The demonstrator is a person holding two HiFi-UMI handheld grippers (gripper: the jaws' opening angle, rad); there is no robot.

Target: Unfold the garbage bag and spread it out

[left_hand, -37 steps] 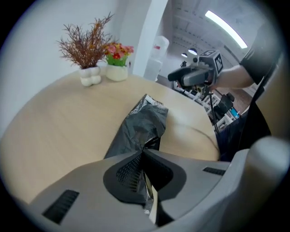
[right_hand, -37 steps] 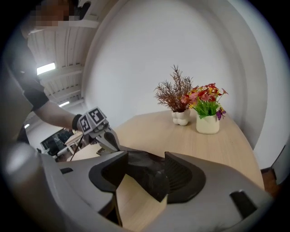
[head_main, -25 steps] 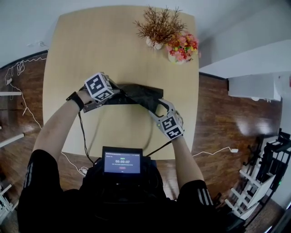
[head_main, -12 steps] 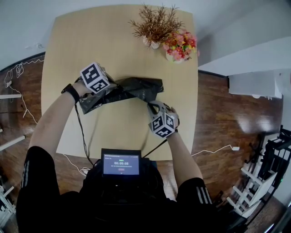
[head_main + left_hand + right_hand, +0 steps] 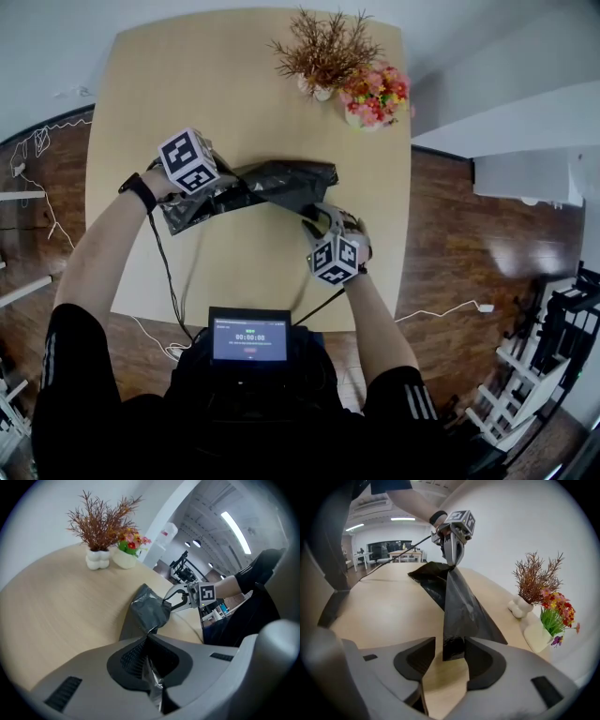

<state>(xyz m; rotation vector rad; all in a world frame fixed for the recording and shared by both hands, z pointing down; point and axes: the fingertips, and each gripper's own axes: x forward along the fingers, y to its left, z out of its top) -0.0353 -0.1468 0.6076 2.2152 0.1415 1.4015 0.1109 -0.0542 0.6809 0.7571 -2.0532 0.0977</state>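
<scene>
Plastic is running in a taut strip between the two tools: the black garbage bag point(image 5: 272, 183) is lying across the middle of the table point(image 5: 234, 75), only partly opened, with one end rising off the table into the left gripper point(image 5: 149, 641), whose jaws are clamping tight on a bunched fold of film. The right gripper point(image 5: 450, 648), hovering toward the table's near right side, is not pinching anything; its jaws have just been opening and are standing apart with the bag's edge hanging between them, leaning on one pad while a gap is showing at the other. To do this step well, that hand is probably needing to close again on one layer at the very edge, while the left is holding firm, and then both should be drawing apart low over the table so the folds are sliding open rather than stretching or tearing. Thin film like this is likely slipping easily from a shallow bite. At the table's far edge a vase of dried twigs point(image 5: 319, 56) and a pot of bright flowers point(image 5: 375, 94) are standing side by side, well apart from the bag, though a wide outward sweep could be reaching them. A cable point(image 5: 167, 272) is trailing from the left hand over the table's near edge.
</scene>
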